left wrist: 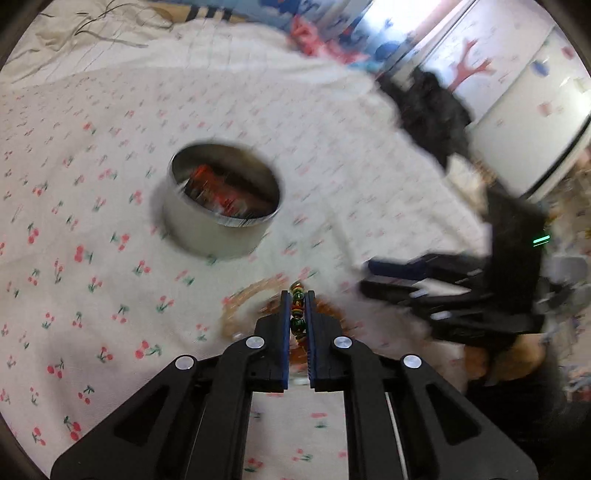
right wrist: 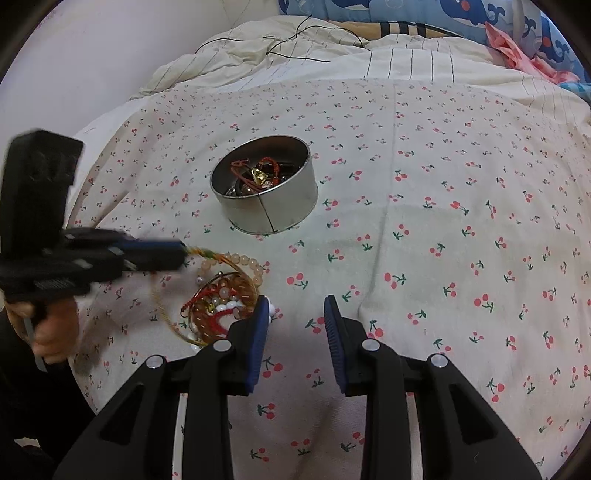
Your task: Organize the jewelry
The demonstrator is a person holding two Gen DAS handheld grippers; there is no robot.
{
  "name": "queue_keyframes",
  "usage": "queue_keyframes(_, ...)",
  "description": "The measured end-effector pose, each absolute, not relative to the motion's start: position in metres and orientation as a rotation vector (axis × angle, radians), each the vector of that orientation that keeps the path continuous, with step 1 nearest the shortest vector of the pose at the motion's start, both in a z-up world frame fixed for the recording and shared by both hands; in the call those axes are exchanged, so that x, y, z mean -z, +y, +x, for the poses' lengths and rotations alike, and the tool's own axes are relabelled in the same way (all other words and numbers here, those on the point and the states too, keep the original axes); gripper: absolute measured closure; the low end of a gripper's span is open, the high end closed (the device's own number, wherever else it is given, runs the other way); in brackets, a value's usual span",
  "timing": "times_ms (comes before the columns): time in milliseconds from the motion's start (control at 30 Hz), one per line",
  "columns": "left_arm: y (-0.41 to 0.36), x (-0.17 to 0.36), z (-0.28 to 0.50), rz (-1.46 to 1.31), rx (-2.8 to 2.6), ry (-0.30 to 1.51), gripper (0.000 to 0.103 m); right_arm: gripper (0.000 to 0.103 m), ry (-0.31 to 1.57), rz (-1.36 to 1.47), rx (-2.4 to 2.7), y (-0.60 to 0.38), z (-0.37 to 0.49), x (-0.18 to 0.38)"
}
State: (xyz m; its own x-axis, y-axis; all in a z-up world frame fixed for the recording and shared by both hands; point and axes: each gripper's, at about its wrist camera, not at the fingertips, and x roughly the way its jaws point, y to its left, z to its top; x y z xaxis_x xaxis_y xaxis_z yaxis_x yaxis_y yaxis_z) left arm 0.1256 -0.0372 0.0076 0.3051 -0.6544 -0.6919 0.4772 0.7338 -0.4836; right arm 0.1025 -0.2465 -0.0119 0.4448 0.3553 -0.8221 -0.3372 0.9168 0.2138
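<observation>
A round metal tin holding several pieces of jewelry stands on the cherry-print bedsheet; it also shows in the left wrist view. My left gripper is shut on a green and gold beaded cord, lifted just above a pile of bracelets; in the right wrist view the left gripper trails the cord. The pile holds a peach bead bracelet and red cords. My right gripper is open and empty beside the pile, and shows blurred in the left wrist view.
The cherry-print sheet covers the bed. A striped quilt with black threads lies behind, blue whale pillows at the back. A white wall stands at the left. A dark garment lies at the bed's edge.
</observation>
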Motion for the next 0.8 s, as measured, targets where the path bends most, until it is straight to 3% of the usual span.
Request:
queue_keyframes(433,0.032,-0.072,0.120,-0.505,0.965,0.733,0.096,0.072,1.013,0.019,-0.501,-0.228,0.100,0.010)
queue_keyframes(800,0.086,-0.052,0.140,-0.579,0.691,0.800,0.096,0.072,0.995,0.001,-0.511,-0.187,0.123,0.019)
